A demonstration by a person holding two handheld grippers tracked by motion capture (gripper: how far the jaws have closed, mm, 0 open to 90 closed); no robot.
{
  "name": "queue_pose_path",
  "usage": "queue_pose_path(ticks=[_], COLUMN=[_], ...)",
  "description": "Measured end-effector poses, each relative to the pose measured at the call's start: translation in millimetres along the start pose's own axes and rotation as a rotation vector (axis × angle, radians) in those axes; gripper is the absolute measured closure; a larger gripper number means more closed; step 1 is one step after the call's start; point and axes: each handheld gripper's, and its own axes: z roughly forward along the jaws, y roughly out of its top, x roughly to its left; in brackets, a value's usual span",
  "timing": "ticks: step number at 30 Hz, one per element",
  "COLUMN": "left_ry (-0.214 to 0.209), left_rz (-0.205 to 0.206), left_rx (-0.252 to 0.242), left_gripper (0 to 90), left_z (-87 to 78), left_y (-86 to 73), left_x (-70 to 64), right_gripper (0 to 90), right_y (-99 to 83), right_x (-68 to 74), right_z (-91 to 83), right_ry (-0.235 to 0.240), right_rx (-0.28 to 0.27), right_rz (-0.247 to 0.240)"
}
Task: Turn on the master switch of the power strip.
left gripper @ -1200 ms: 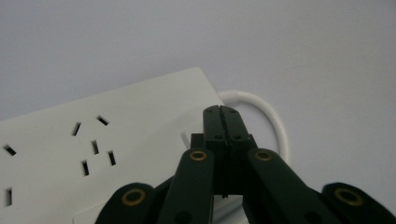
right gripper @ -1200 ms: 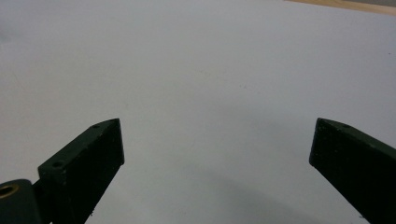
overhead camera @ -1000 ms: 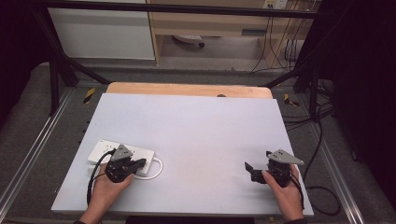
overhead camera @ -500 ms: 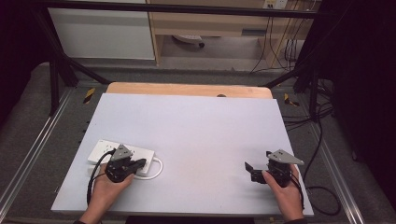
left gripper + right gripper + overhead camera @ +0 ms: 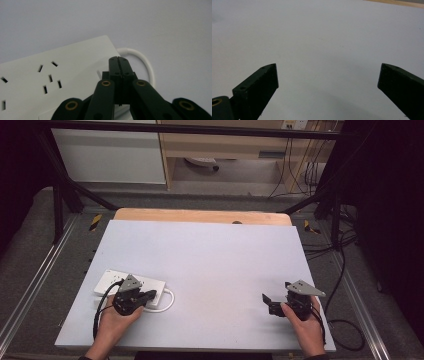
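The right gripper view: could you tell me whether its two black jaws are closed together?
No, the right gripper has its two black jaws standing wide apart, with bare pale grey tabletop showing between them.

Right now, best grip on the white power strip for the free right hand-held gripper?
Probably across the power strip's short width, near its bare far-left end, coming from above. It lies flat and long, and the left hand-held gripper, jaws closed, sits over the cable end.

White power strip with looped cord on grey table, near left edge
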Motion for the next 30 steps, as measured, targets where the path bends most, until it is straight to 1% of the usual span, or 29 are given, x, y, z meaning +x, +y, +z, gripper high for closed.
queue_pose_path(ticks=[5,14,19,30], left_ry=[0.004,0.0,0.006,0.007], left_rz=[0.0,-0.004,0.004,0.008], left_rx=[-0.003,-0.001,0.003,0.003], left_gripper=[90.0,90.0,90.0,90.0], left_z=[0.4,0.3,0.5,0.6], left_y=[0.0,-0.1,-0.1,-0.1], left_x=[-0.7,0.0,-0.7,-0.8], right_gripper=[3.6,3.6,3.6,3.6], right_y=[0.0,0.0,0.0,-0.1], right_x=[0.0,0.2,0.3,0.4], right_z=[0.1,0.0,0.0,-0.1], right_ry=[0.0,0.0,0.0,0.0], right_rx=[0.0,0.001,0.002,0.002], right_rz=[0.0,0.0,0.0,-0.001])
